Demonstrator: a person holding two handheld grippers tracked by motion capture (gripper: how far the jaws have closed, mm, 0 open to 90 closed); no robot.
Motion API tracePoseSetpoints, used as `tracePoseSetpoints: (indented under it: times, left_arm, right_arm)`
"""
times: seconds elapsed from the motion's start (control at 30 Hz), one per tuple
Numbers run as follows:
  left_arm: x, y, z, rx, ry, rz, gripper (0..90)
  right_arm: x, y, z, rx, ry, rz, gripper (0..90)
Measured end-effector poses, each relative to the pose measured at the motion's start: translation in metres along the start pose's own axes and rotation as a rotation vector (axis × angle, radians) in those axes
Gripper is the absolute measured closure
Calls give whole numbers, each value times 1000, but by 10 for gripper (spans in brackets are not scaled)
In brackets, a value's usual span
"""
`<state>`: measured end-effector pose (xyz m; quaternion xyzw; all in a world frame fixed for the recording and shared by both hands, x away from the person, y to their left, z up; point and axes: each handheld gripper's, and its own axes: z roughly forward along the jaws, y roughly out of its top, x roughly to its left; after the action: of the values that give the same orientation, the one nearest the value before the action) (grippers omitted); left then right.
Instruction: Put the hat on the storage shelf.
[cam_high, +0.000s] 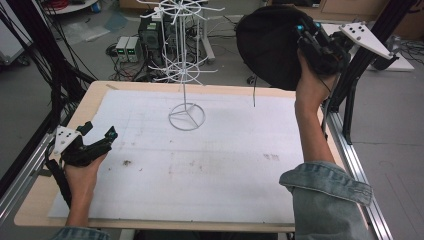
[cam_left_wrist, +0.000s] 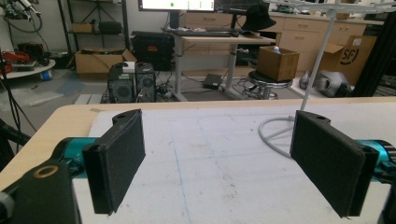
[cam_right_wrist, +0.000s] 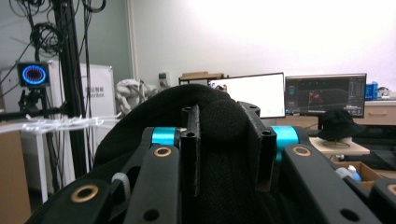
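Landmark: we take the white wire rack (cam_high: 186, 60) standing at the far middle of the desk (cam_high: 35, 195) as our reference.

Hat: we see a black hat (cam_high: 267, 45) held up in the air, to the right of the rack's upper arms and level with them, clear of the desk.

Right gripper: our right gripper (cam_high: 312, 40) is raised to the right of the rack, beside the hat's right edge.

Right fingers: in the right gripper view our fingers (cam_right_wrist: 190, 154) stand narrow and pinch a fold of the hat's black cloth (cam_right_wrist: 224, 140) between them; the crown bulges up above and behind the fingertips.

Left gripper: our left gripper (cam_high: 107, 137) rests low on the desk, well to the left of the rack's ring base (cam_high: 187, 116) and nearer to us.

Left fingers: in the left gripper view the two pads (cam_left_wrist: 119, 158) stand wide apart with bare white mat (cam_left_wrist: 210, 163) between them, pointing toward the rack's base.

Hat and left fingers: well apart, with the rack between them.
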<state>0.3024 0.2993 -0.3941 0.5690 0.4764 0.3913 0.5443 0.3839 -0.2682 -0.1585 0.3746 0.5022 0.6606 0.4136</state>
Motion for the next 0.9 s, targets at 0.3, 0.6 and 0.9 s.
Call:
tracePoseSetpoints:
  times: [0.3,0.6,0.9]
  left_arm:
    - [0,0,0,2,-4,2,181]
    - [0,0,0,-3,-7,-9,181]
    - [1,1,-1,-11,-9,-18,181]
  right_arm:
    - [6,13,7,-39,-4,9,717]
    - [19,33,14,-78,11,0,717]
    - [38,45,25,-102,48,14,716]
